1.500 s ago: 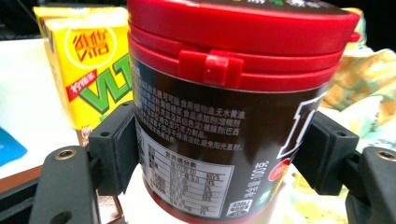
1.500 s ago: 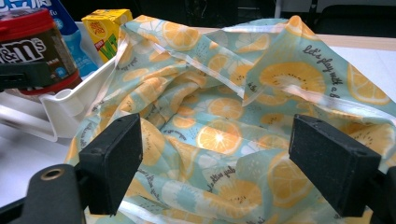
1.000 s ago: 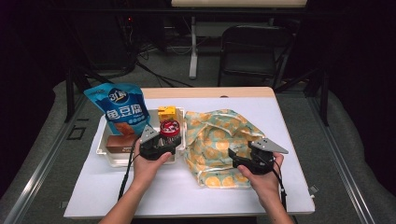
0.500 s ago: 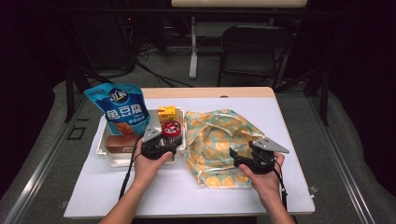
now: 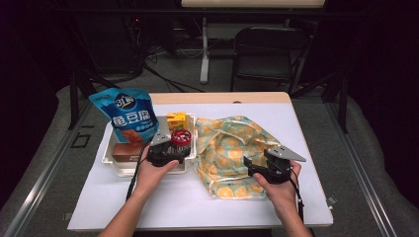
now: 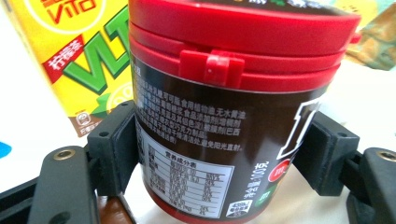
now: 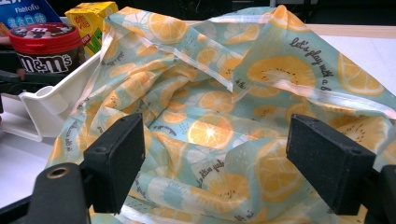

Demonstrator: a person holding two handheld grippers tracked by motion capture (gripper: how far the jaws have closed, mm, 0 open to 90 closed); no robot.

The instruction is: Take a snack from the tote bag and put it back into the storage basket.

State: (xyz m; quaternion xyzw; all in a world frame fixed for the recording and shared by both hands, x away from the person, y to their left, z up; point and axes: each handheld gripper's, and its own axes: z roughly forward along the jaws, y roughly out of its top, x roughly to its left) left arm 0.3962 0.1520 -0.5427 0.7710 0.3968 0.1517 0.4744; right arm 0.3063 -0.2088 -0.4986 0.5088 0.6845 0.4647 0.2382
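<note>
1. The table (image 5: 163,212) carries a white tray (image 5: 109,154) on the left and a soft orange-print bag (image 5: 230,148) on the right, touching along the tray's right wall.
2. The bag lies slumped and crumpled. The right gripper view shows its folds and a clear seam strip up close, detail the high view blurs. The right hand-held gripper (image 5: 252,167) sits at the bag's near right edge with its jaws spread apart and nothing pinched between them.
3. The tray holds a blue snack pouch (image 5: 127,114) standing at the back, a yellow drink carton (image 5: 177,121) and a brown box (image 5: 127,152).
4. The red-lidded candy jar (image 6: 224,107) stands in the tray's right part, just in front of the carton. The left hand-held gripper (image 5: 179,153) has its pads pressed on the jar's dark body on both sides, a grip the left gripper view makes plain and the high view cannot.
5. Over the past second little has changed: both hands sit almost where they were and the jar has not left the tray. I judge the grasp is settled and lifting toward the bag comes next, with the bag mouth not yet held open.
</note>
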